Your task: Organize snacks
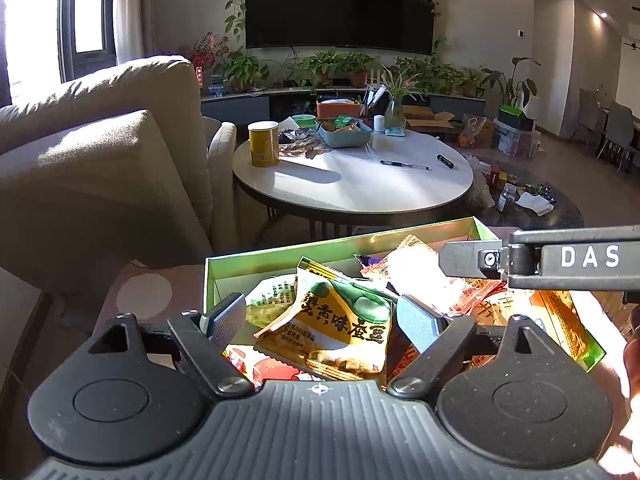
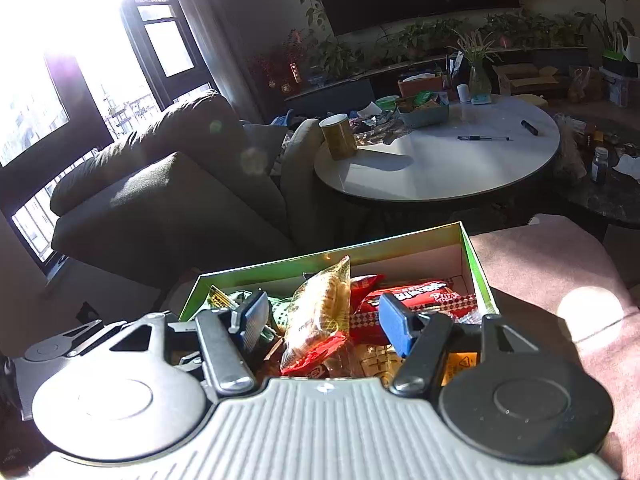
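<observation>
Home living room, sofa [image 1: 100,152], wall television [image 1: 340,4] (potted plants [image 1: 332,66] below)

green box [image 1: 340,245]: open, upright, on pink cushion | snack packets [image 1: 340,320]: heaped loosely inside, crumpled, overlapping

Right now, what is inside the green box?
The green box holds a heap of snack packets: a yellow-and-green packet on top at one side, a clear orange packet, and red packets. The box floor and whatever lies beneath them are covered.
</observation>
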The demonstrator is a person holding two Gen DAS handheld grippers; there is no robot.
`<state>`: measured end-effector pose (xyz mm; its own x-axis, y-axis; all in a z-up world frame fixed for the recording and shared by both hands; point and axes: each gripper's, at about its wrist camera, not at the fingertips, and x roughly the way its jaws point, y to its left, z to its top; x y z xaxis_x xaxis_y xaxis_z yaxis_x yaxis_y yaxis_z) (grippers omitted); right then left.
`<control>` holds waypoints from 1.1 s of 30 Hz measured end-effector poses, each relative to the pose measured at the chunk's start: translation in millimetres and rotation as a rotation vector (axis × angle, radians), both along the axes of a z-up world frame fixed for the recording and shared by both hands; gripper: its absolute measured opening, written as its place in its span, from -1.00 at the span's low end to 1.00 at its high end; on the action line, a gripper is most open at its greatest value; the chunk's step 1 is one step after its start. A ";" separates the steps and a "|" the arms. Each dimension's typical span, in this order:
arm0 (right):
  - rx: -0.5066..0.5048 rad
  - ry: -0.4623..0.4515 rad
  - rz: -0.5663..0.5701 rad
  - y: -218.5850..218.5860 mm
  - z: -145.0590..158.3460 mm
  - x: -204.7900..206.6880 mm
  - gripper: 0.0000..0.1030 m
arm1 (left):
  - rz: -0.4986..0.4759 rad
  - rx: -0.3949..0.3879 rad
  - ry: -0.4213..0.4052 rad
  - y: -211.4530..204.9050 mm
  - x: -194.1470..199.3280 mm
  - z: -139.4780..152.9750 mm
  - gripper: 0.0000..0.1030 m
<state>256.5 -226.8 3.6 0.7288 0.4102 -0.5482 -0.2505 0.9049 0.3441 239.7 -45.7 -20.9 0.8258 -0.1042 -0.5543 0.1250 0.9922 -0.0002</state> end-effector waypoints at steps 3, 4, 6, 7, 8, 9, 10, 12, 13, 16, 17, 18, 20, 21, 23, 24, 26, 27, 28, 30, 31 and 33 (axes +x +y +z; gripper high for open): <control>0.009 0.003 -0.009 -1.8 -0.8 -2.2 0.43 | -0.010 -0.006 -0.008 -0.1 -5.3 2.7 0.63; 0.010 0.003 -0.009 -2.1 -0.6 -3.1 0.43 | -0.012 -0.008 -0.010 0.0 -6.9 3.3 0.67; 0.011 -0.001 -0.004 -2.2 0.8 -5.5 0.43 | -0.014 -0.006 -0.017 -0.6 -10.0 4.8 0.67; 0.010 -0.004 -0.002 -2.2 1.7 -6.8 0.43 | -0.017 -0.005 -0.021 -0.6 -12.0 5.6 0.67; 0.008 -0.010 0.001 -2.2 3.0 -8.8 0.43 | -0.017 -0.003 -0.023 -0.8 -13.7 6.3 0.68; 0.006 -0.016 0.004 -2.2 4.4 -11.1 0.43 | -0.015 0.000 -0.027 -0.5 -15.0 7.2 0.69; 0.004 -0.022 0.008 -2.0 5.7 -12.9 0.43 | -0.011 0.004 -0.031 -0.5 -16.7 7.9 0.71; -0.002 -0.033 0.016 -1.9 8.0 -17.6 0.43 | 0.001 0.016 -0.041 -1.5 -20.6 9.3 0.73; -0.004 -0.038 0.020 -2.0 8.9 -19.9 0.43 | 0.004 0.021 -0.044 -1.7 -22.8 10.0 0.74; -0.005 -0.042 0.030 -2.3 10.7 -26.3 0.43 | 0.015 0.018 -0.048 -0.8 -28.7 13.5 0.76; -0.005 -0.042 0.033 -2.6 11.1 -28.6 0.43 | 0.018 0.017 -0.050 -0.6 -30.7 15.0 0.76; -0.006 -0.042 0.033 -2.6 11.7 -30.3 0.43 | 0.020 0.016 -0.054 -0.6 -33.1 16.9 0.77; -0.010 -0.045 0.032 -3.3 13.9 -35.1 0.43 | 0.023 0.018 -0.066 -0.6 -37.7 20.8 0.80; -0.011 -0.048 0.032 -3.5 14.9 -37.7 0.43 | 0.024 0.019 -0.074 -0.9 -40.4 22.8 0.81; -0.012 -0.056 0.030 -4.4 17.2 -44.1 0.43 | 0.024 0.021 -0.087 -1.9 -46.9 26.4 0.91; -0.012 -0.060 0.029 -4.9 18.3 -47.5 0.43 | 0.023 0.024 -0.095 -2.8 -51.8 27.7 0.93; -0.014 -0.068 0.031 -5.6 20.7 -54.6 0.43 | 0.021 0.040 -0.110 -5.4 -59.3 30.2 0.96; -0.015 -0.073 0.031 -6.1 22.2 -58.5 0.43 | 0.020 0.048 -0.117 -6.7 -62.8 31.1 0.98; -0.015 -0.078 0.030 -6.7 23.3 -61.5 0.43 | 0.019 0.053 -0.125 -7.9 -66.5 32.1 0.99; -0.012 -0.090 0.026 -9.3 26.5 -69.6 0.43 | 0.025 0.059 -0.131 -9.2 -72.8 33.4 0.99; -0.009 -0.094 0.024 -10.4 27.5 -73.1 0.43 | 0.032 0.059 -0.134 -9.4 -76.7 33.8 0.99; -0.005 -0.102 0.019 -13.1 29.4 -80.0 0.43 | 0.051 0.054 -0.140 -9.4 -84.8 33.7 0.99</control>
<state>176.4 -239.9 33.0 0.7729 0.4220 -0.4739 -0.3009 0.9013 0.3117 155.0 -55.2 12.8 0.8990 -0.0329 -0.4366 0.0691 0.9953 0.0672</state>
